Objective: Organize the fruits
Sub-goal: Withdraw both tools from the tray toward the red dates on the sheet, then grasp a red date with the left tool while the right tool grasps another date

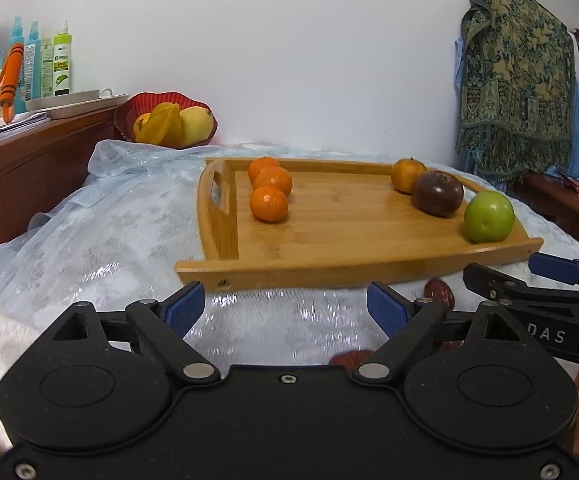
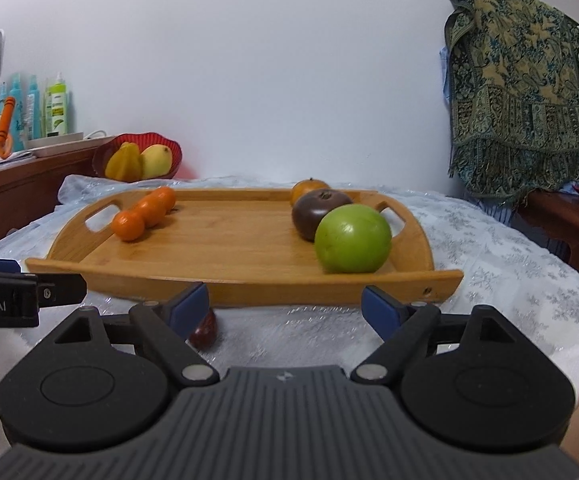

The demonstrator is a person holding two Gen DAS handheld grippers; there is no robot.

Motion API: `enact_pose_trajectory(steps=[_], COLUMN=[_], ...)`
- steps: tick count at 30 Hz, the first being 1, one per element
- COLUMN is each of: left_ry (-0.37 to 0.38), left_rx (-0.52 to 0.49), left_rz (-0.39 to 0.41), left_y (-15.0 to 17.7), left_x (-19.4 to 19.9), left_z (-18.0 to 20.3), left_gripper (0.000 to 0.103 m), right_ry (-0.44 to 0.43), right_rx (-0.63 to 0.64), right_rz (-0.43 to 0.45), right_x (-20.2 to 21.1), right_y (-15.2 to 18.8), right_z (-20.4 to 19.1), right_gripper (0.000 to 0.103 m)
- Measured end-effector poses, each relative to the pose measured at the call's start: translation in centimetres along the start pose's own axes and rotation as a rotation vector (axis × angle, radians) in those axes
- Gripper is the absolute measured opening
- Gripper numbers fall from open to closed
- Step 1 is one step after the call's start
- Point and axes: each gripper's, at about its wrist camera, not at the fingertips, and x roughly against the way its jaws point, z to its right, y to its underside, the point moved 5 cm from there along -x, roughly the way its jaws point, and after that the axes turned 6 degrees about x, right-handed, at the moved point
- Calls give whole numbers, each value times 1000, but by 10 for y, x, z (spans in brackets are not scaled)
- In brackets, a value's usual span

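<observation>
A bamboo tray (image 1: 329,240) (image 2: 229,248) lies on the table. Three small oranges (image 1: 269,188) (image 2: 145,212) line its left side. On its right side sit a dull orange fruit (image 1: 407,175) (image 2: 308,190), a dark purple fruit (image 1: 438,193) (image 2: 317,212) and a green apple (image 1: 488,216) (image 2: 352,239). A small dark red fruit (image 2: 205,330) (image 1: 439,292) lies on the cloth in front of the tray. My left gripper (image 1: 285,306) stands open, nothing between its pads, short of the tray. My right gripper (image 2: 285,308) is open too, the red fruit by its left finger.
A red basket (image 1: 165,120) (image 2: 137,156) with yellow fruit stands behind the tray's left end. A wooden cabinet (image 1: 29,168) with spray bottles (image 1: 41,60) is at the left. A patterned cloth (image 1: 517,80) hangs at the right over a low wooden table (image 1: 561,204).
</observation>
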Motion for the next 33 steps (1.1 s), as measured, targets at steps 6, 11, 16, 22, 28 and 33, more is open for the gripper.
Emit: enact_pose_trajectory(steps=[6,11,16,22,28,33], left_ry=[-9,-12,-3,18,47,59], left_rx=[-11,-34,-54,-27,-17,-7], left_rz=[-8,-5,-10,-38,-68,-78], left_y=[12,18,24,28,30,31], left_x=[9,15,19,18,15,14], left_z=[1,4,8,7,8,8], left_gripper=[87,87,81,66,46,37], right_ry=[-20,-43,-66,-78,-111,-159], right_rx=[-7,-18,0,1,21,46], right_rz=[-15,-21,-20,-30,-29,-26], right_x=[5,9,14,13,16,17], right_y=[6,11,15,18,19,20], right_z=[-5,-9,-16,-19,-24,-32], right_gripper=[92,92,92,91,89,81])
